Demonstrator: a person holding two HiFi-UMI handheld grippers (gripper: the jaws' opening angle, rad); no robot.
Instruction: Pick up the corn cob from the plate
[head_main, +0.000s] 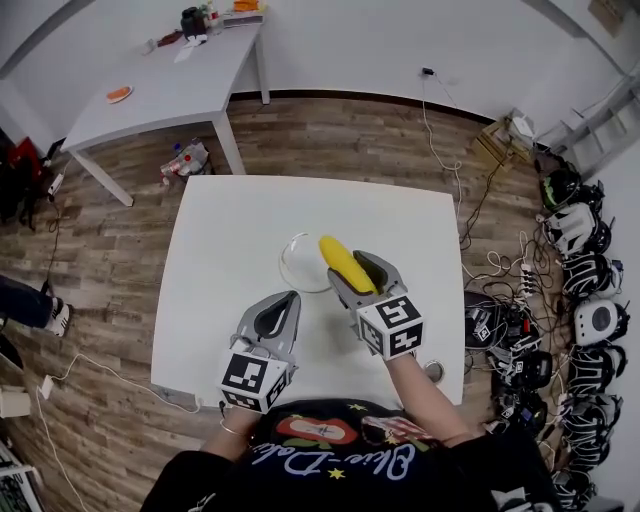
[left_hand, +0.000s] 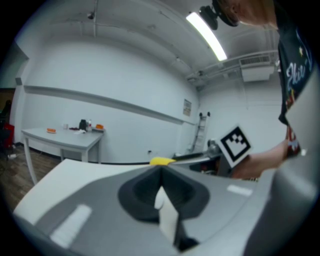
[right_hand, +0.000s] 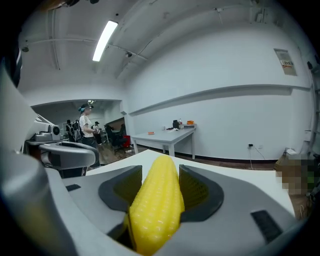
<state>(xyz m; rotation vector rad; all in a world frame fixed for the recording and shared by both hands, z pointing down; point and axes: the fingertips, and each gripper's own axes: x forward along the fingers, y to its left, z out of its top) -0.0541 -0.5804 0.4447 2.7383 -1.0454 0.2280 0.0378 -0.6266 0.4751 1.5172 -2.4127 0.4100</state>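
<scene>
Near the front edge of the white square desk (head_main: 225, 240), my left claw (head_main: 289, 299) is pinched closed on nothing. Further in, my right claw (head_main: 360, 271) grips the yellow ribbed plastic corn cob (head_main: 341, 260). Its long axis runs along my jaws, tip out over the right rim of the clear glass plate (head_main: 285, 263).

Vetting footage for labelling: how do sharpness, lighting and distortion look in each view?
Head view: sharp, evenly lit, edges bowed. Left gripper view: heavy fisheye, dark corners, left tool soft. Right gripper view: same fisheye, corn cob crisp, ceiling lamp bright.
</scene>
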